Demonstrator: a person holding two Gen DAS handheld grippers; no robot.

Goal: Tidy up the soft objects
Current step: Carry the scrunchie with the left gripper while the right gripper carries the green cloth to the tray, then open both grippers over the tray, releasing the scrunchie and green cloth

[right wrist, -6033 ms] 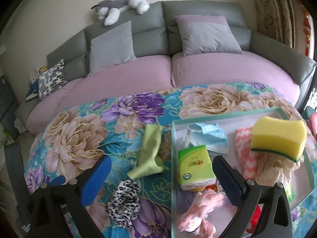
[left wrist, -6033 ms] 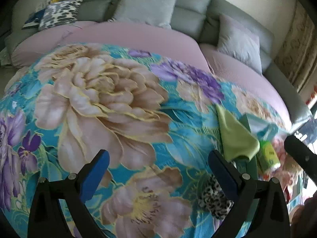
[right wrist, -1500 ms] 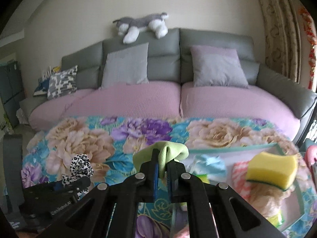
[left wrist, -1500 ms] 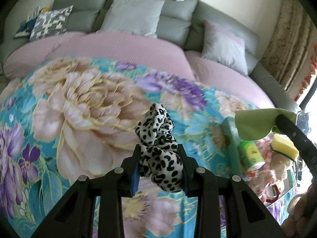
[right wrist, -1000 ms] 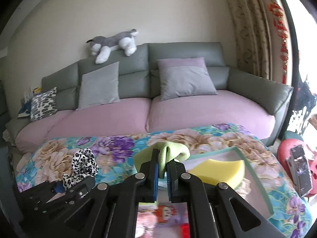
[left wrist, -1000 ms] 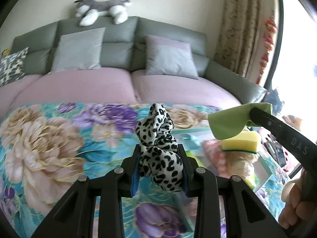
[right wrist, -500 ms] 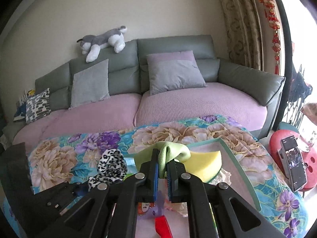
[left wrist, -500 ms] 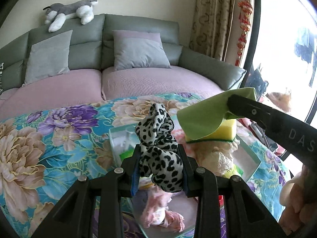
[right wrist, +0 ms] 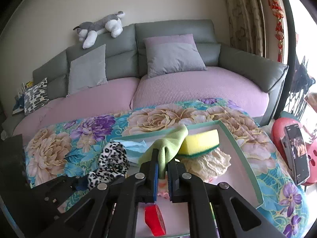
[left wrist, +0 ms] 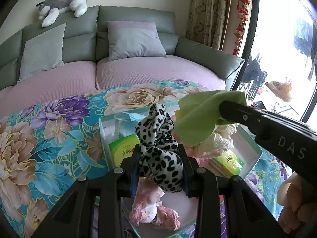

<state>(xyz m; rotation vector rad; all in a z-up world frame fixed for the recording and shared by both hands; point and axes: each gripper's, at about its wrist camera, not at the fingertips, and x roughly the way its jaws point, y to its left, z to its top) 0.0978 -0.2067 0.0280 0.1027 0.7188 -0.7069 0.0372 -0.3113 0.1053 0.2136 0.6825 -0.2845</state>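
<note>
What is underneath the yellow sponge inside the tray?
The yellow sponge with a green scouring layer rests on a crumpled cream cloth in the teal-rimmed tray. Whatever lies beneath that cloth is covered.

Bright daylight from the overexposed window (left wrist: 281, 63) at right; sharp centre, fisheye bending, dark vignetted corners
</note>
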